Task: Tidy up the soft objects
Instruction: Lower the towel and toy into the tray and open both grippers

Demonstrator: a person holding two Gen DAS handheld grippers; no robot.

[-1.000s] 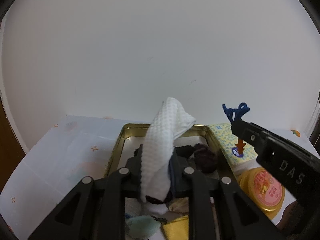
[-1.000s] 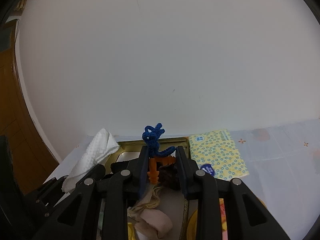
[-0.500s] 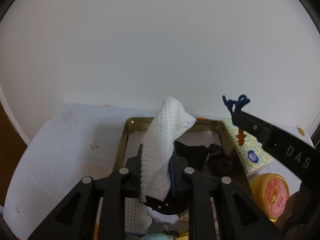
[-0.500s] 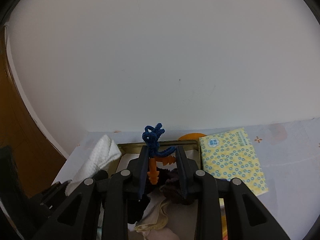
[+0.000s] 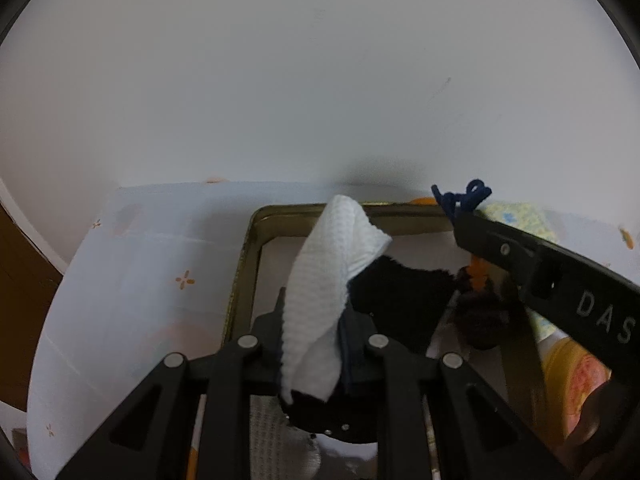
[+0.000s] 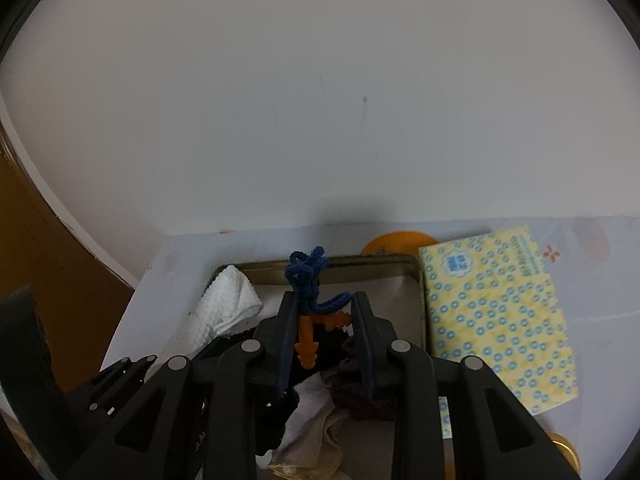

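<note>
A: How should the step in hand be done well?

B: Both loads are judged to be meant for the gold-rimmed tin (image 5: 256, 240), seen at the centre of the left wrist view. The cloth should be lowered until it rests on the tin's floor before it is let go, so that no corner is left draped over the rim. A bare patch of the pale floor, at the upper middle of the tin, is best aimed for, since the lower part is already crowded with dark fabric (image 5: 400, 292) and other soft pieces.

A: What is held by the left gripper (image 5: 310, 344)?

B: A white waffle cloth (image 5: 328, 280) is clamped between nearly closed jaws, and its free end stands up above them, over the tin.

A: And the right gripper (image 6: 324, 332)?

B: Its jaws are set only partly apart. A knotted blue cord (image 6: 306, 276) with orange earplugs (image 6: 306, 344) is caught between them: the cord is pressed against the left pad, and one plug hangs down in the gap. It is held over the tin's upper part.

A: What lies outside the tin?

B: A yellow patterned tissue pack (image 6: 496, 320) is seen at the right of the right wrist view, just beside the tin's rim.
</note>
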